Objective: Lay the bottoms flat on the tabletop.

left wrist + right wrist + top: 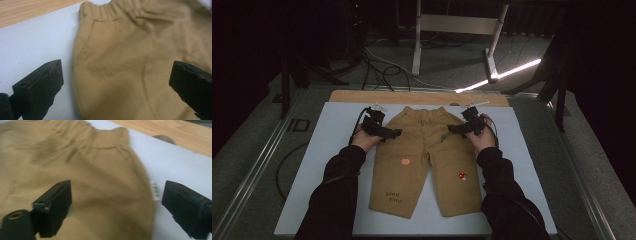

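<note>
- Tan trousers (424, 160) lie flat on a white mat (327, 150), waistband away from the person, legs toward the near edge; a strip of wooden tabletop (362, 96) runs past the mat's far side.
- Elastic waistband (112, 8) is gathered; the cloth below it has soft creases.
- Patches on the trousers: an orange one (405, 161) on the left leg, a red mushroom (462, 175) on the right leg, a small green mark (443, 137) near the right hip, lettering (393, 196) low on the left leg.
- Left gripper (116, 82): jaws spread wide, straddling the trousers' left side seam below the waistband, one jaw over the mat, the other over cloth. Nothing pinched.
- Right gripper (116, 207): jaws spread wide across the right hip edge, one over cloth, the other over the mat. A white label (155, 190) sticks out from the side seam between them.
- Whether either gripper's jaws touch the cloth, cannot tell.
- In the high view both grippers sit at hip level, one on each side.
</note>
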`<state>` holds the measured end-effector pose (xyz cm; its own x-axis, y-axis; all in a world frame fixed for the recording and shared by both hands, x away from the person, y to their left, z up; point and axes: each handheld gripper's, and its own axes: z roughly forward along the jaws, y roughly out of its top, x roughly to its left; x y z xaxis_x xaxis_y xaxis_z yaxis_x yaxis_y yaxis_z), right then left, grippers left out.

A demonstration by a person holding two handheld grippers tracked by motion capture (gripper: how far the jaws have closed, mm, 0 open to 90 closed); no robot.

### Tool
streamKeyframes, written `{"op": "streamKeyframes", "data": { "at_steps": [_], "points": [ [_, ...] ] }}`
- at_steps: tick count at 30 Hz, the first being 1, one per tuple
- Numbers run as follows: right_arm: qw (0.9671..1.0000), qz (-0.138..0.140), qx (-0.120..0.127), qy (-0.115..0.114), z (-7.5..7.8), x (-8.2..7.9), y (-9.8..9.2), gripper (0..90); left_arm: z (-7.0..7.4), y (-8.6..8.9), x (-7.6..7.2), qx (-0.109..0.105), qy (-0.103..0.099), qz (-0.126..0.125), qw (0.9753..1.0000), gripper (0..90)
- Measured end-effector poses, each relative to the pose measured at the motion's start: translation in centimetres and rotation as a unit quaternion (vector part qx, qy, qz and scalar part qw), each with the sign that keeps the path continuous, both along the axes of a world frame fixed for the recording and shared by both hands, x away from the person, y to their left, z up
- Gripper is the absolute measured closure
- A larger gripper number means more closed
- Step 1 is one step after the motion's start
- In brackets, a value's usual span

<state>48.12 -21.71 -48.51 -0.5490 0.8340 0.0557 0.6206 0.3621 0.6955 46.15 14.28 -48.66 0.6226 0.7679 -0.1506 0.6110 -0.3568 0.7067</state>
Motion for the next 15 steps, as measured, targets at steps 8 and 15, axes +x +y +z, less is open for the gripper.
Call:
{"op": "streamKeyframes", "data": {
  "at_steps": [8,15],
  "points": [
    [0.9994,0.028,0.007,-0.018,0.7,-1.5,0.3,9.9,0.7,0.4,-1.9,-0.005,-0.015,-0.015,0.9998,0.4],
    [0.9991,0.031,0.016,-0.023,0.9,-1.9,0.9,14.1,0.9,0.5,-3.0,-0.008,-0.024,-0.027,0.9993,0.4]
  ]
}}
